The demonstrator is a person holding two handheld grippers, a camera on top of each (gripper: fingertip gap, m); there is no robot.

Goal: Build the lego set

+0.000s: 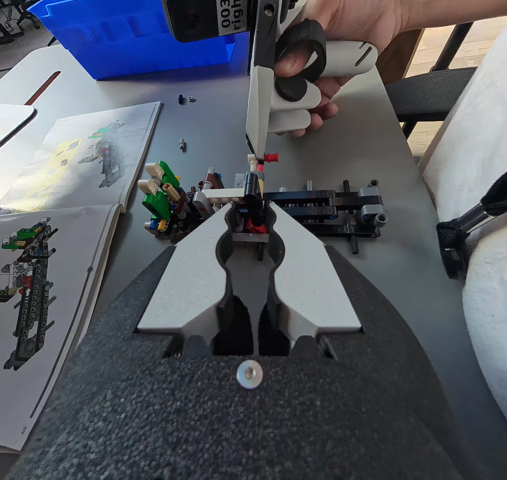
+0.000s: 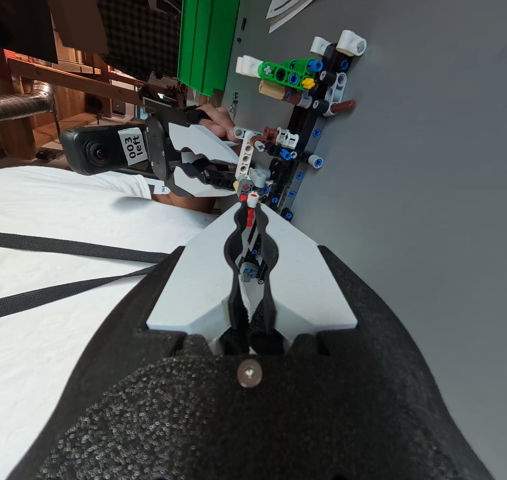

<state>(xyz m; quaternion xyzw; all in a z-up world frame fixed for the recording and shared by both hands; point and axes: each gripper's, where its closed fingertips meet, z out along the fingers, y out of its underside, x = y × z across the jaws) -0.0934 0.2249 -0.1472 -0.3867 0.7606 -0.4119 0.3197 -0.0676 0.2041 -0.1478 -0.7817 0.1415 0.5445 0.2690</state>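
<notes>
1. At the far left lay an open instruction booklet (image 1: 82, 165) on the grey table (image 1: 343, 143), with a blue bin (image 1: 123, 36) behind it (neither touched by a gripper).
2. Just right of the booklet sat the brick model (image 1: 274, 201), its green end (image 1: 160, 190) to the left and its long black beams (image 1: 323, 198) running off to the right, so its long axis lay across the left gripper's line of sight.
3. The left gripper (image 1: 248, 214) came at the model's middle from the near side, its fingers apart on either side of an upright black piece (image 1: 251, 190); whether the pads pressed on it I could not tell.
4. Directly above that spot the right gripper (image 2: 248, 209) hung point-down, clamped on a small red pin (image 2: 249, 214) joined to a white connector (image 1: 251, 159). The connector assembly stood just above the model's grey fitting (image 2: 245, 187), its lower stem pointing down into it.
5. The right gripper was therefore the nearer one to that fitting, with the left one level below it.
</notes>
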